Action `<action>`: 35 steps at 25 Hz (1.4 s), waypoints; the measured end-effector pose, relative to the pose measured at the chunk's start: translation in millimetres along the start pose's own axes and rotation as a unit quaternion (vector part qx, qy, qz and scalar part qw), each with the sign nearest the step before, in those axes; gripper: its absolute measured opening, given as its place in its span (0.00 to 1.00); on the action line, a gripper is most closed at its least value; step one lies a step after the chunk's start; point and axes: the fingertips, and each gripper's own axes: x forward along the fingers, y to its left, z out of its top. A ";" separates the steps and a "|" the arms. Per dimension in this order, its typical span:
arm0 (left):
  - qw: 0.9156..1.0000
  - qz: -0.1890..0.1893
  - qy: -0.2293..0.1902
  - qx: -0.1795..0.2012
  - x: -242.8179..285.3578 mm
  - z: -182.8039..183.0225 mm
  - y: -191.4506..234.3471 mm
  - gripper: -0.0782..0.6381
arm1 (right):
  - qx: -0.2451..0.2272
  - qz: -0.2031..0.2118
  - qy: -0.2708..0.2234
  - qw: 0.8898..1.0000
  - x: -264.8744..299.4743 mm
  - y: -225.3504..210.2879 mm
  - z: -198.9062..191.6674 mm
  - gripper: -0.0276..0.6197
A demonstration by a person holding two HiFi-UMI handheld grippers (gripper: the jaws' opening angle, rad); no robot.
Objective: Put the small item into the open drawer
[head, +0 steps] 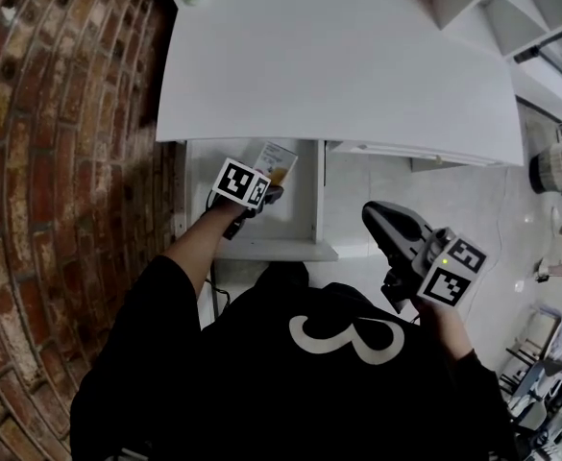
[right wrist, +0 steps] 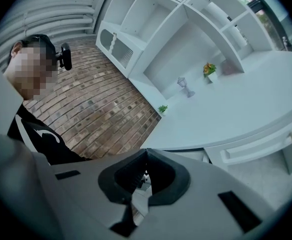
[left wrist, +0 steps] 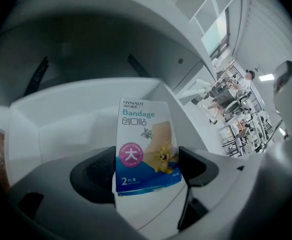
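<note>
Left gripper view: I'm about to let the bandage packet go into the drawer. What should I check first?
1. Packet gripped by the left gripper: ok, it stands upright between the jaws.
2. Drawer open: ok, it is pulled out from under the desk.
3. Packet over the drawer: ok, the head view shows it above the drawer's inside.
4. Height of the packet above the drawer floor: cannot tell.
5. Right gripper away from the drawer: ok, it is shut on nothing and held off to the right.
</note>
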 end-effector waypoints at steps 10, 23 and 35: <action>0.997 0.051 0.048 0.026 28.8 -18.0 24.9 0.66 | 0.026 -0.009 -0.006 1.000 -1.4 -24.1 4.9 0.06; 0.989 0.091 0.060 0.104 38.8 -24.1 30.0 0.66 | 0.036 0.002 -0.001 0.999 9.0 -35.6 13.1 0.06; 0.990 0.065 0.123 0.002 1.5 -52.5 -1.2 0.74 | 0.034 0.051 0.020 0.998 -3.6 -38.0 15.2 0.06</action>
